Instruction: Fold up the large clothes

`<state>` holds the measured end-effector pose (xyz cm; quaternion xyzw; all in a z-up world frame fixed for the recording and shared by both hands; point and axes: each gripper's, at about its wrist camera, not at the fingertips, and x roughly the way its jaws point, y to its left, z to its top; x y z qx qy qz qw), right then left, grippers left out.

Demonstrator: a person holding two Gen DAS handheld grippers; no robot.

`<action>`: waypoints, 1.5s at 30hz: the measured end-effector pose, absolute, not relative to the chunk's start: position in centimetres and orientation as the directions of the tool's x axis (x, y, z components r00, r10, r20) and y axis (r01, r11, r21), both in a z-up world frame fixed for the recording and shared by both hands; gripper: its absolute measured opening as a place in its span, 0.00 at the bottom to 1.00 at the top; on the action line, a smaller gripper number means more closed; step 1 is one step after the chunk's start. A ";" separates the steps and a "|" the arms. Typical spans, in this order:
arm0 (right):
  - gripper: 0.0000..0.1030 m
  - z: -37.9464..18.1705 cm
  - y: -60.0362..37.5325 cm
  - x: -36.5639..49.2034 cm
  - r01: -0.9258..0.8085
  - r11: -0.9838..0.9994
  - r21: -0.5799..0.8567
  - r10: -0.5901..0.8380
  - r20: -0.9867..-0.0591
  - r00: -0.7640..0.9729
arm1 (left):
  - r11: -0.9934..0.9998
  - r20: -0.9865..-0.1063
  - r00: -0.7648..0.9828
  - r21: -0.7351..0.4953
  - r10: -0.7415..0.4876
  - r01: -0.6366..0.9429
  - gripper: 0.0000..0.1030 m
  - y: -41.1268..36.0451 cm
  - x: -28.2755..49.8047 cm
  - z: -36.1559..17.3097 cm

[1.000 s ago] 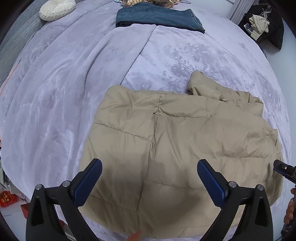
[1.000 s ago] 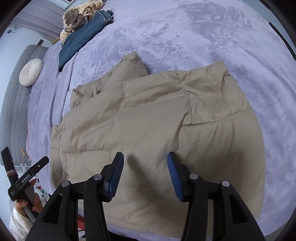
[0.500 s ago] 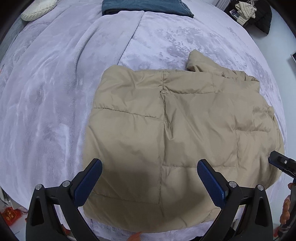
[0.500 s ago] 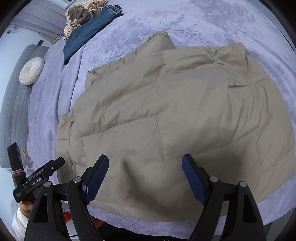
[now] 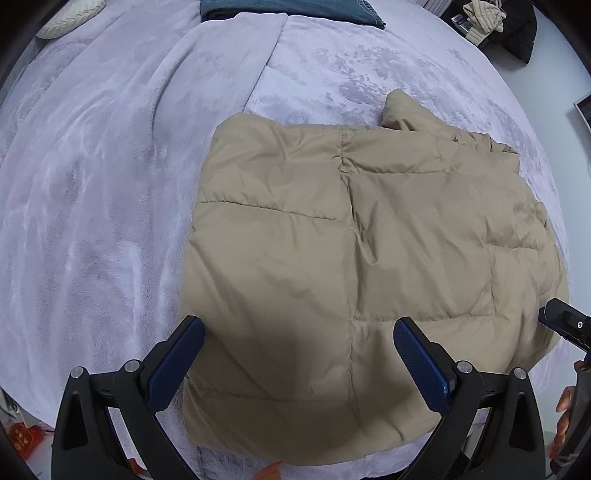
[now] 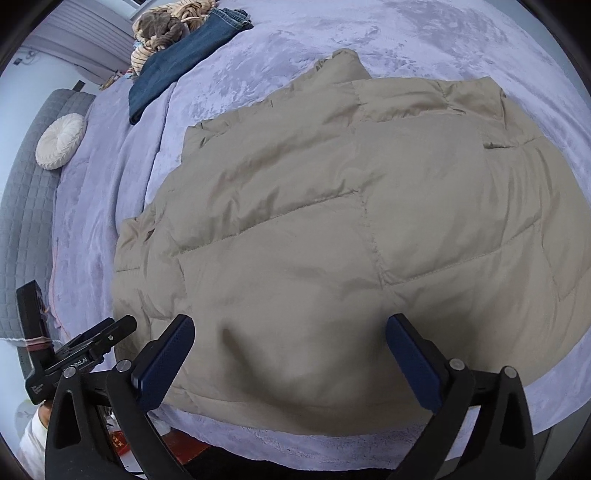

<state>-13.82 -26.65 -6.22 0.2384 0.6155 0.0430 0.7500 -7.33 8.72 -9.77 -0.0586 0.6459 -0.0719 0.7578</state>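
A tan quilted puffer jacket (image 5: 354,251) lies folded into a rough rectangle on the lavender bed cover (image 5: 110,177); it also shows in the right wrist view (image 6: 351,229). A sleeve end pokes out at its far edge (image 5: 402,110). My left gripper (image 5: 295,365) is open and empty, hovering above the jacket's near left edge. My right gripper (image 6: 288,362) is open and empty above the jacket's near edge. The right gripper's tip shows in the left wrist view (image 5: 565,325); the left gripper shows in the right wrist view (image 6: 85,350).
Folded blue jeans (image 6: 177,62) and a heap of clothes (image 6: 166,26) lie at the far side of the bed. A round white cushion (image 6: 61,140) rests by the grey headboard (image 6: 22,206). Dark clothes (image 5: 509,26) sit off the bed. The bed's near edge is just below the jacket.
My right gripper has opened wide. Both grippers have moved closer over the jacket, which now fills more of each view. The jacket lies where it was.
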 end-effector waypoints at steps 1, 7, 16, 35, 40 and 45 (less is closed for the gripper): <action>1.00 -6.2 -26.4 -13.7 0.220 0.883 0.415 0.364 -0.900 0.239 | 0.983 -0.970 0.155 -0.183 -0.185 0.033 1.00 8.8 -7.3 -9.8; 1.00 -6.4 -25.2 -12.9 0.208 0.879 0.428 0.388 -0.898 0.209 | 0.982 -0.971 0.147 -0.189 -0.188 0.011 1.00 9.4 -7.4 -10.3; 1.00 -5.8 -25.1 -11.9 0.205 0.844 0.496 0.447 -0.861 0.244 | 0.972 -0.962 0.137 -0.236 -0.234 0.004 1.00 10.2 -7.2 -11.2; 0.99 -8.3 -24.8 -10.9 0.243 0.836 0.492 0.458 -0.870 0.183 | 0.850 -0.853 0.106 -0.519 -0.510 -0.085 1.00 16.6 -5.7 -13.9; 0.99 -7.6 -24.7 -11.0 0.227 0.822 0.523 0.484 -0.850 0.207 | 0.797 -0.799 0.064 -0.602 -0.599 -0.056 1.00 16.0 -5.2 -14.9; 0.78 -7.1 -24.4 -10.8 0.211 0.800 0.561 0.514 -0.824 0.238 | 0.796 -0.796 0.053 -0.605 -0.603 -0.023 1.00 14.7 -4.3 -15.5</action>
